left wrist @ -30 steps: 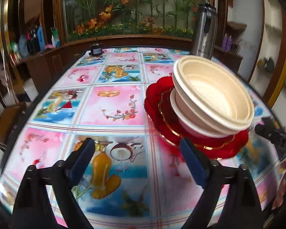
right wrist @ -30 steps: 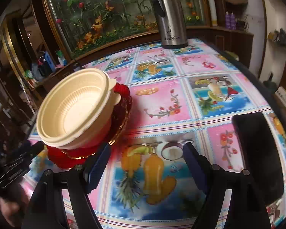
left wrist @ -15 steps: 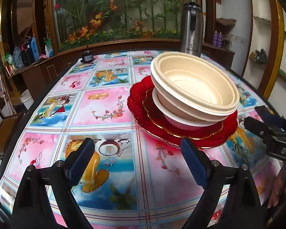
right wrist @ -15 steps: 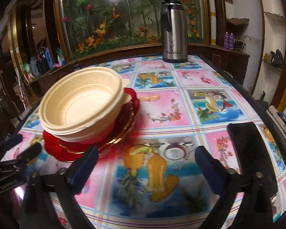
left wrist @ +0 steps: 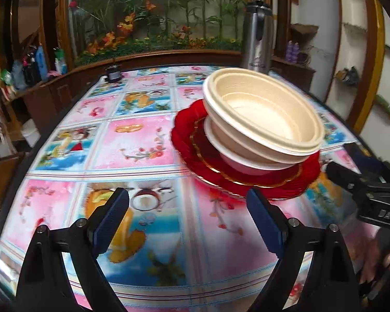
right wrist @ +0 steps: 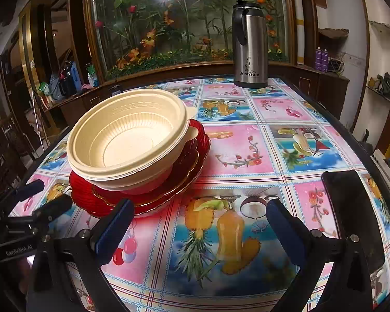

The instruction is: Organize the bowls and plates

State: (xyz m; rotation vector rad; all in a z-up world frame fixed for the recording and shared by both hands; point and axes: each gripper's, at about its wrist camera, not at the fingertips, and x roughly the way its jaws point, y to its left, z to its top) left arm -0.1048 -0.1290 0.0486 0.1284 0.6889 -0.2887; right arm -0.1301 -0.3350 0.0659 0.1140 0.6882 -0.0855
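Bowls stacked on the plates, both claws empty

Bowls (right wrist: 127, 143) sit nested on the red plates (right wrist: 184, 189), one pile just ahead and to the left of my right claw (right wrist: 199, 227), ahead and right of my left claw (left wrist: 189, 218). I read both as wide apart with nothing between the pads. The pile leans a little, so I judge stacking done. A steel flask (right wrist: 249, 46) stands far ahead on the surface (right wrist: 247, 156); a dark phone (right wrist: 356, 223) lies just right of my right claw.
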